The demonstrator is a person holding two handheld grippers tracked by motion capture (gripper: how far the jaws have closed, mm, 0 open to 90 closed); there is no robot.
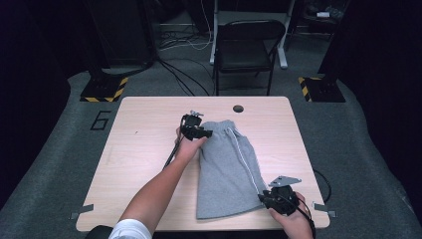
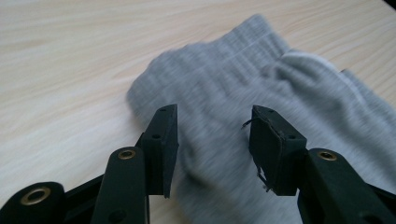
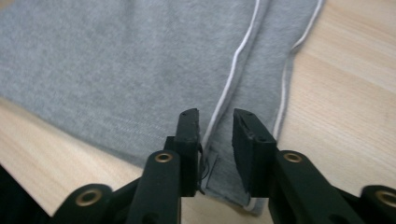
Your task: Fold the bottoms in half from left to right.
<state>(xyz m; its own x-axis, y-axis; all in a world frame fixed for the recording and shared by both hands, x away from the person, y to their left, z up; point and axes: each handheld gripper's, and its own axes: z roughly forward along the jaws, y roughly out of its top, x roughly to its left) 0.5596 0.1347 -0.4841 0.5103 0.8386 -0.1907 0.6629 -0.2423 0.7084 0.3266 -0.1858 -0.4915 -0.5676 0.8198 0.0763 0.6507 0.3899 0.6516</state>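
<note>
A pair of grey shorts (image 1: 226, 169) with white side piping lies folded lengthwise on the wooden table (image 1: 144, 164), waistband at the far end. My left gripper (image 1: 201, 133) hovers at the waistband's left corner. In the left gripper view the left gripper (image 2: 212, 140) is open, with the bunched waistband (image 2: 224, 70) just beyond and below the jaws. My right gripper (image 1: 264, 197) sits at the near right hem corner. The right gripper (image 3: 217, 135) has its jaws a little apart, straddling the white piping (image 3: 233, 70) without pressing on the cloth.
A dark round hole (image 1: 238, 108) marks the table's far edge. Tape strips (image 1: 82, 211) sit near the front corners. A black folding chair (image 1: 246, 47) and floor cables stand beyond the table. Bare wood lies to the left of the shorts.
</note>
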